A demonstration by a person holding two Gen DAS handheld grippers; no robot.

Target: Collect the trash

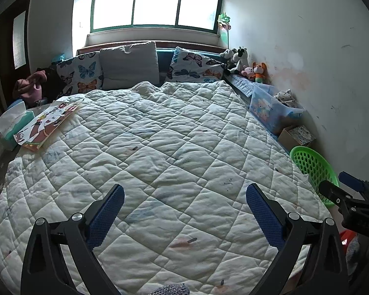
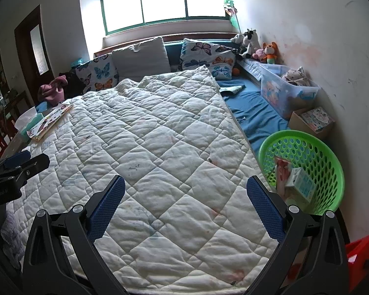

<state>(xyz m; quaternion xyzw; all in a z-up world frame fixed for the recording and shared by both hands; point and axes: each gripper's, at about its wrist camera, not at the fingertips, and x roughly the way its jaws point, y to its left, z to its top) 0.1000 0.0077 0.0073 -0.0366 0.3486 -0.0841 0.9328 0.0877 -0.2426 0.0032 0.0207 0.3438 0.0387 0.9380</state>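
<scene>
daylight from blown-out window (image 1: 156, 7), dim room, sharp focus, strong fisheye bending, black vignette at corners

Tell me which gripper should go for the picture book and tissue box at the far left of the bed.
Left, probably. The picture book and tissue box lie on the left gripper's side. The right gripper sits by the green basket and would have to cross the quilt. Both are open and empty.

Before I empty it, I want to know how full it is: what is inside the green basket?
In the green basket lie a pale blue-and-white carton and a pink-printed packet. The near rim and right gripper hide its bottom.
</scene>
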